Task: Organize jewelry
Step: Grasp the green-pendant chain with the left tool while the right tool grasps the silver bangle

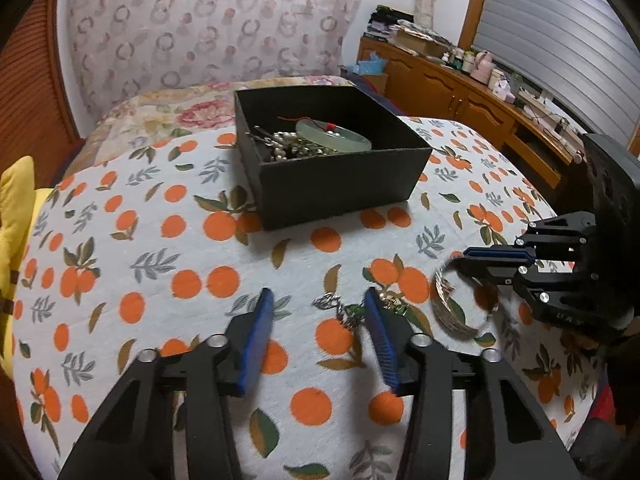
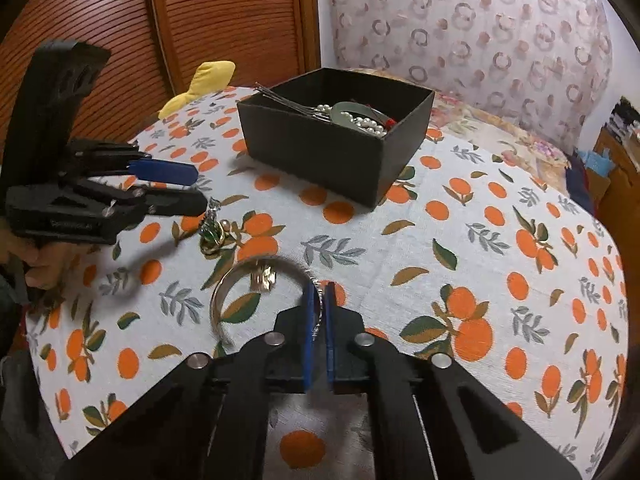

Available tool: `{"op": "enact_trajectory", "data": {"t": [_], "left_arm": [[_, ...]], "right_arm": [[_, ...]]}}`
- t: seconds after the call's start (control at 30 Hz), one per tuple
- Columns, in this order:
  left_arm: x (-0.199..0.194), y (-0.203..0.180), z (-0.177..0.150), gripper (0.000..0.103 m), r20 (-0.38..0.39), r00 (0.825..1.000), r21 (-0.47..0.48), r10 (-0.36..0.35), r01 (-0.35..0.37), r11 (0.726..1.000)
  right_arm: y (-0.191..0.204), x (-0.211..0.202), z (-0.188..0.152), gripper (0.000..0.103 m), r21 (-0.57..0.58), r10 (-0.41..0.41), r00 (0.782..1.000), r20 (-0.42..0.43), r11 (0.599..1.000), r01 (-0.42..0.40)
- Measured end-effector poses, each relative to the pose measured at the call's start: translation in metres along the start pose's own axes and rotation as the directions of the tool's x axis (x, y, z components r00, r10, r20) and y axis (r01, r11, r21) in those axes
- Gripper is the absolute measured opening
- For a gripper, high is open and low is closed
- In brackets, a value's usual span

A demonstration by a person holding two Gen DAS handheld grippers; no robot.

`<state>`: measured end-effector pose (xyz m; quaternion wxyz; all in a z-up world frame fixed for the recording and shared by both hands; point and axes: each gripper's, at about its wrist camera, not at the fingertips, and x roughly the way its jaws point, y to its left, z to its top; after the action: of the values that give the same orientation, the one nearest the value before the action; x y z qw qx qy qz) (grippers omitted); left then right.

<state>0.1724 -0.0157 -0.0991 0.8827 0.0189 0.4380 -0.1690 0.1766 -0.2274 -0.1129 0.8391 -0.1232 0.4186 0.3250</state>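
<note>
Black box [image 2: 340, 152] sits well back on the tabletop [image 2: 500, 280], already holding pearls and a jade bangle. Right hand-held gripper [image 2: 319, 300] is clamped on the silver bangle's [image 2: 224, 300] thin rim — a shallow bite, it could swing or slip free. Left hand-held gripper [image 1: 318, 312], pads apart, straddles the small charm cluster [image 1: 344, 312]; closing could snag the cloth.

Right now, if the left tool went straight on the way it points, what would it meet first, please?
Probably the small jewelry cluster lying on the tablecloth by the left tool's tips; the black box lies farther on. Depth is uncertain.
</note>
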Motion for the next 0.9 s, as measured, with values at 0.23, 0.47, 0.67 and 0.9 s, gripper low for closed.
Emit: {"op": "enact_trajectory", "data": {"t": [0.23, 0.47, 0.67, 0.9], "left_arm": [[0.010, -0.005, 0.002, 0.027, -0.018, 1.000, 0.012, -0.006, 0.007, 1.000], [0.010, -0.010, 0.000, 0.010, -0.012, 1.000, 0.032, -0.027, 0.028, 0.999], [0.006, -0.009, -0.003, 0.004, -0.011, 1.000, 0.023, -0.025, 0.025, 0.999], [-0.018, -0.005, -0.001, 0.004, 0.049, 0.999, -0.001, -0.017, 0.017, 1.000]], "right_arm": [[-0.006, -0.008, -0.005, 0.005, 0.031, -0.006, 1.000, 0.019, 1.000, 0.006], [-0.006, -0.012, -0.006, 0.005, 0.032, -0.004, 1.000, 0.030, 0.999, 0.003], [-0.003, -0.016, -0.004, 0.005, 0.035, -0.008, 0.999, 0.046, 0.999, 0.006], [-0.002, -0.027, 0.000, 0.005, 0.041, -0.017, 0.997, 0.078, 0.999, 0.014]]}}
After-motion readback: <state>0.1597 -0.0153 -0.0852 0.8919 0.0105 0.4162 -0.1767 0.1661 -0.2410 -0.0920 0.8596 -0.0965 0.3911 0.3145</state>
